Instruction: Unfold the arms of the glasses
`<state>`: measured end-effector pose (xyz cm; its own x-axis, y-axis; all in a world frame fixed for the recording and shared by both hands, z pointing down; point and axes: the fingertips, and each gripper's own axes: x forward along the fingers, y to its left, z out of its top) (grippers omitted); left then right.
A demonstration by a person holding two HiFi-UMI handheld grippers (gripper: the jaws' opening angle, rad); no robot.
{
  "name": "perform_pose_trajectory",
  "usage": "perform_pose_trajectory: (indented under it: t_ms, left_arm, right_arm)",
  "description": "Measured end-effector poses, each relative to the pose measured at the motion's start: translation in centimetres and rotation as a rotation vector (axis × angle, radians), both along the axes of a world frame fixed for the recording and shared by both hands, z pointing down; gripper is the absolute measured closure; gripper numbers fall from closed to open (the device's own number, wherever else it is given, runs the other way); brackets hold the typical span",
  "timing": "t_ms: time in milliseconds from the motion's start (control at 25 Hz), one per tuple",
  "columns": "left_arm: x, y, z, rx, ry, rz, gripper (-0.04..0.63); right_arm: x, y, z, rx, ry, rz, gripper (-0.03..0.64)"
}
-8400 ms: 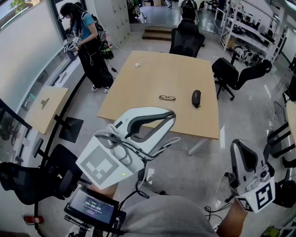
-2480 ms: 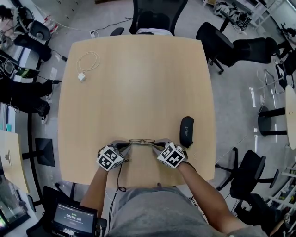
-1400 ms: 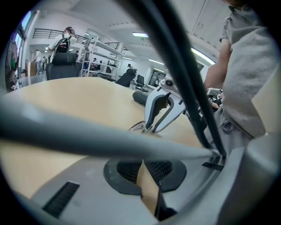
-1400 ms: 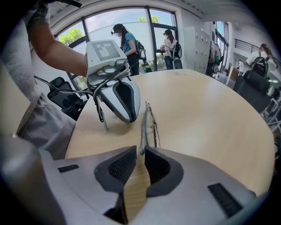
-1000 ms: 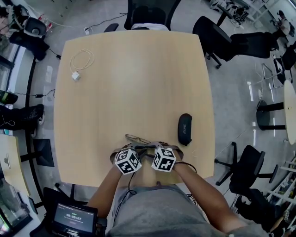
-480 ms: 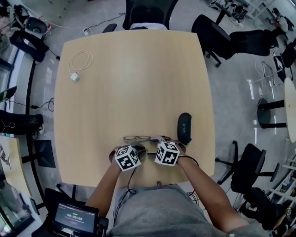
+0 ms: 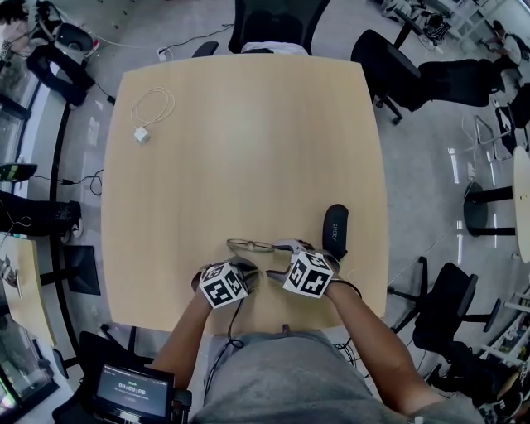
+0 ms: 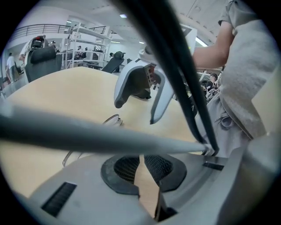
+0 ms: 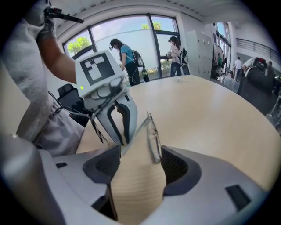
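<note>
The thin wire-framed glasses (image 7: 251,245) lie level on the wooden table (image 7: 248,141) near its front edge. My left gripper (image 7: 246,265) sits just behind their left end. In the left gripper view its pads (image 8: 127,169) meet at the tips, with a lens (image 8: 112,119) showing to the left. In the right gripper view one thin arm of the glasses (image 9: 153,140) runs to the left gripper's tips (image 9: 120,140). My right gripper (image 7: 280,258) is open. Its pads (image 9: 175,167) stand wide apart, and the frame's edge lies beside the right one without being pressed.
A black glasses case (image 7: 334,232) lies just right of my right gripper. A white cable with a charger (image 7: 149,108) rests at the far left of the table. Office chairs (image 7: 273,25) ring the table, and people (image 9: 125,57) stand by the windows.
A second ago both grippers were close together at the tilted glasses. The glasses now lie level, and the right gripper has let go and drawn back to the right.
</note>
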<state>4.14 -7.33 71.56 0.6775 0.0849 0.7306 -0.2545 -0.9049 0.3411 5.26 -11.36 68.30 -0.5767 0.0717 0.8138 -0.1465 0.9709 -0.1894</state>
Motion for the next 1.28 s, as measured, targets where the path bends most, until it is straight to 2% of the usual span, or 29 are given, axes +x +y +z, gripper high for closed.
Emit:
perform_pose_trajectory:
  t_ms: [80, 120, 160, 360, 440, 640, 760, 880, 960, 1160, 1280]
  left_arm:
    - [-0.3, 0.2, 0.1, 0.001, 0.007, 0.004, 0.584]
    - [-0.4, 0.3, 0.1, -0.001, 0.011, 0.006, 0.584]
    - [-0.5, 0.5, 0.2, -0.004, 0.015, 0.008, 0.584]
    - [-1.3, 1.4, 0.8, -0.021, 0.010, 0.037, 0.584]
    - [-1.7, 1.1, 0.5, 0.018, 0.012, 0.045, 0.584]
    - [-1.8, -1.1, 0.0, 0.141, 0.022, 0.032, 0.584]
    - [-1.3, -2.1, 0.1, 0.201, 0.025, 0.060, 0.577]
    - [-1.0, -3.5, 0.5, 0.250, 0.034, 0.103, 0.541]
    - [-1.0, -3.3, 1.1, 0.225, 0.017, 0.151, 0.531]
    - [-1.1, -1.4, 1.7, 0.090, -0.002, 0.218, 0.529]
    - [-1.1, -1.1, 1.8, 0.073, 0.008, 0.235, 0.529]
  right_arm:
    - [-1.9, 1.9, -1.7, -0.042, -0.081, -0.012, 0.341]
    - [-2.9, 2.9, -1.9, -0.053, -0.107, -0.025, 0.302]
    - [-3.8, 3.6, -1.7, -0.053, -0.119, -0.043, 0.236]
    - [-6.3, 4.0, 0.2, -0.077, -0.133, -0.067, 0.172]
    - [-6.7, 3.4, 0.6, -0.086, -0.132, -0.069, 0.145]
    - [-6.8, 2.7, 1.6, -0.162, -0.129, -0.031, 0.133]
    - [-6.8, 2.7, 1.6, -0.227, -0.133, -0.002, 0.132]
    - [-6.7, 2.0, 2.4, -0.250, -0.116, 0.015, 0.132]
    - [-6.7, 1.7, 2.4, -0.245, -0.119, 0.022, 0.132]
    - [-6.6, 1.5, 1.7, -0.243, -0.125, 0.022, 0.132]
    - [-6.8, 1.3, 1.8, -0.251, -0.125, 0.010, 0.132]
